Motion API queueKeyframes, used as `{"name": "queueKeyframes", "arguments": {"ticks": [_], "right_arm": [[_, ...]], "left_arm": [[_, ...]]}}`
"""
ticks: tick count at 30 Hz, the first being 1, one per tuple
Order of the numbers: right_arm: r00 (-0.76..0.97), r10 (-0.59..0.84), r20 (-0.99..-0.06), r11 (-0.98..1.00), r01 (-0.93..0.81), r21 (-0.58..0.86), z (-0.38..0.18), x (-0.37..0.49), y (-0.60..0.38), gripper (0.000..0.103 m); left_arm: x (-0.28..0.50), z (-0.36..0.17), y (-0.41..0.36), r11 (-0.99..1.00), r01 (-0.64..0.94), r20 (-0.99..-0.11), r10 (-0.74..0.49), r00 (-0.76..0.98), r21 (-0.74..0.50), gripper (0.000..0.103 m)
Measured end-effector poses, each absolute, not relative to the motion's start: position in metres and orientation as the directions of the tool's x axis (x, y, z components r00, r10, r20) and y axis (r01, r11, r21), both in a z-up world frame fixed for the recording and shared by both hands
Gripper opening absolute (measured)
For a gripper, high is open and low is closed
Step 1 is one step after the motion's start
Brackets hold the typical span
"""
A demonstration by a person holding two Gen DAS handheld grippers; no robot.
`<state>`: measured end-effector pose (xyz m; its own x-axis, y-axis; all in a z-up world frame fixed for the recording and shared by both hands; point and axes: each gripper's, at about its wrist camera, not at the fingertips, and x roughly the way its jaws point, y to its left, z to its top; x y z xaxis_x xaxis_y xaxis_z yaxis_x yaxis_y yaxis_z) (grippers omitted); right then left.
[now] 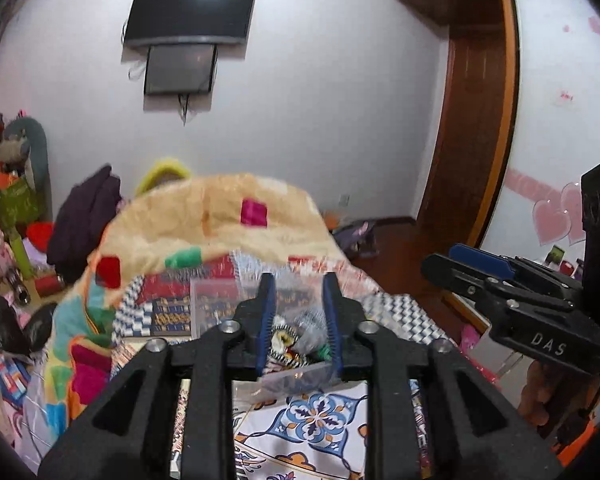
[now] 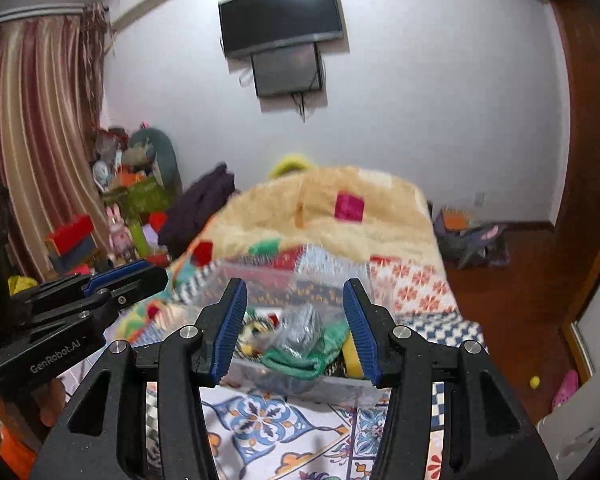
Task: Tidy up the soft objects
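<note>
A clear plastic bin (image 1: 220, 304) (image 2: 340, 392) sits on the patterned bedspread and holds several soft items: a green knit piece (image 2: 300, 360), a yellow sponge-like item (image 2: 352, 354), a crinkled clear bag (image 2: 296, 328) and striped fabric (image 1: 280, 344). My left gripper (image 1: 299, 280) hovers over the bin's near side, jaws partly open and empty. My right gripper (image 2: 296, 284) hovers over the bin, jaws wide open and empty. Each gripper shows in the other's view, the right (image 1: 456, 260) and the left (image 2: 140, 270).
A fluffy beige blanket (image 1: 204, 216) (image 2: 340, 216) with coloured patches is heaped behind the bin. A dark garment (image 1: 88, 216) and piled toys (image 2: 132, 184) lie at the left. A wooden wardrobe (image 1: 472, 120) stands to the right, and a TV (image 2: 280, 16) hangs on the wall.
</note>
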<state>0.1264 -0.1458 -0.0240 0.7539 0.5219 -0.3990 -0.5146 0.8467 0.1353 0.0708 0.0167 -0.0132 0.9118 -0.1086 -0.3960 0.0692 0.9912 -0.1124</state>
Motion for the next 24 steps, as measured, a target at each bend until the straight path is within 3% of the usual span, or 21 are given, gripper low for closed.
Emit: {"name": "queueKeyframes", "arguments": {"ticks": [5,10,14,18,24], "right_arm": [[0.780,0.535,-0.324,0.842,-0.524,0.127,0.002,0.105,-0.154,0.052],[0.817,0.515,-0.262,0.855,-0.511,0.087,0.015,0.090,-0.154,0.081],[0.829,0.507,-0.237,0.861,-0.502,0.087,0.018,0.085,-0.155,0.087],[0.838,0.501,-0.217,0.865,-0.491,0.099,0.020,0.084,-0.160,0.098],[0.857,0.480,-0.190,0.877,-0.475,0.075,0.021,0.072,-0.164,0.101]], "left_arm": [[0.044,0.014,0.008,0.996,0.064,-0.312,-0.080,0.947,-0.060,0.054],[0.023,0.028,0.001,0.999,0.048,-0.253,-0.051,0.966,-0.018,0.079],[0.016,0.034,0.001,0.999,0.031,-0.228,-0.034,0.973,-0.014,0.092],[0.011,0.038,0.003,1.000,0.024,-0.209,-0.026,0.978,-0.012,0.098],[0.008,0.038,0.003,0.999,0.029,-0.205,-0.031,0.978,-0.013,0.101]]}}
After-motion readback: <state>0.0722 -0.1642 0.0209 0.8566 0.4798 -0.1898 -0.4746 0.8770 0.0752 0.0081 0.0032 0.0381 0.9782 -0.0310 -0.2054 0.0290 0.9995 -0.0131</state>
